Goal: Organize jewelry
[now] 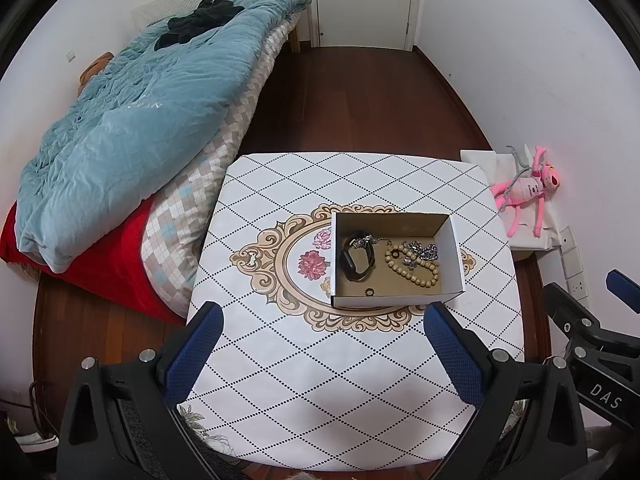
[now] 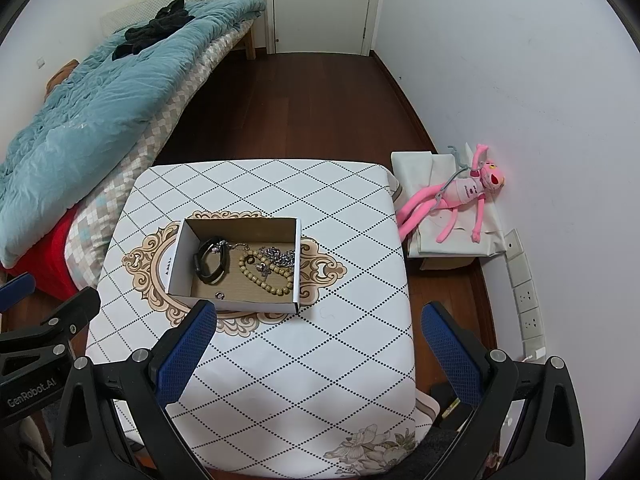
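Note:
A small open cardboard box [image 1: 454,254] [image 2: 180,250] sits mid-table. Inside lie a black band watch [image 1: 357,260] [image 2: 211,263], a beaded bracelet [image 1: 416,268] [image 2: 260,274], a silver chain [image 1: 422,250] [image 2: 278,257] and a small ring [image 1: 370,291] [image 2: 219,296]. My left gripper [image 1: 324,320] is open and empty, held above the table's near side, short of the box. My right gripper [image 2: 318,318] is open and empty, near the box's front right corner. Each gripper shows at the edge of the other's view.
The table [image 1: 320,380] [image 2: 300,360] has a white diamond-pattern cloth. A bed with a blue quilt [image 1: 132,120] [image 2: 80,108] stands left. A pink plush toy [image 1: 528,192] [image 2: 460,196] lies on a covered box at the right wall. Wall sockets [image 2: 526,296] run along the right.

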The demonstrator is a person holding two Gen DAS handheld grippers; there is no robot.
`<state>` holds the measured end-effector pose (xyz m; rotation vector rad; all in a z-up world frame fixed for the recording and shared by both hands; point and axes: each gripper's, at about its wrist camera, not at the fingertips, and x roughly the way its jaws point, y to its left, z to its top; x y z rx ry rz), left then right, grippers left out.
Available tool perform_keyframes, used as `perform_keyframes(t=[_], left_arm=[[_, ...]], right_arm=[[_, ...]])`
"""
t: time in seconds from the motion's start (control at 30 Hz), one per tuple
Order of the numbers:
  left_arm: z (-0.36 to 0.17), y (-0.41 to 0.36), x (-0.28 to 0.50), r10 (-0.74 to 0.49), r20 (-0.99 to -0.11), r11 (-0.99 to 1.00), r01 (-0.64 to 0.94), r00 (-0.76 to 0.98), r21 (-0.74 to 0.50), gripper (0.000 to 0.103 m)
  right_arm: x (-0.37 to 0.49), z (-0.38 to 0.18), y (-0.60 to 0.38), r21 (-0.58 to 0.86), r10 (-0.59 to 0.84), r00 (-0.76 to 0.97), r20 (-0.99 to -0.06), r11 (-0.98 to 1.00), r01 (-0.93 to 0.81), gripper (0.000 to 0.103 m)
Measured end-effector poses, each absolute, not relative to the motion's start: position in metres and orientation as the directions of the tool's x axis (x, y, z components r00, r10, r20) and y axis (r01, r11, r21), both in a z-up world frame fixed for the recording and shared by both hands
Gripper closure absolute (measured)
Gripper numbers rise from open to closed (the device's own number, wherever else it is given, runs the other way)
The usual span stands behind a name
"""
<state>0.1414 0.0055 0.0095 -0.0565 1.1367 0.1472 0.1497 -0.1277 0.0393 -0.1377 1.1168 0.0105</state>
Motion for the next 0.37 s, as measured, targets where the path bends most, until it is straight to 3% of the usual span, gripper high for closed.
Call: perform_keyframes(t=[0.37], left_arm=[[0.0126,0.0033,0.1403,0.089,-0.905,0.989,-0.144,0.416,0.031,0.001]], right_arm=[[0.1498,0.0393,-0.1287,-0.103,-0.059,0.439,-0.896,0.992,-0.076,0.000]])
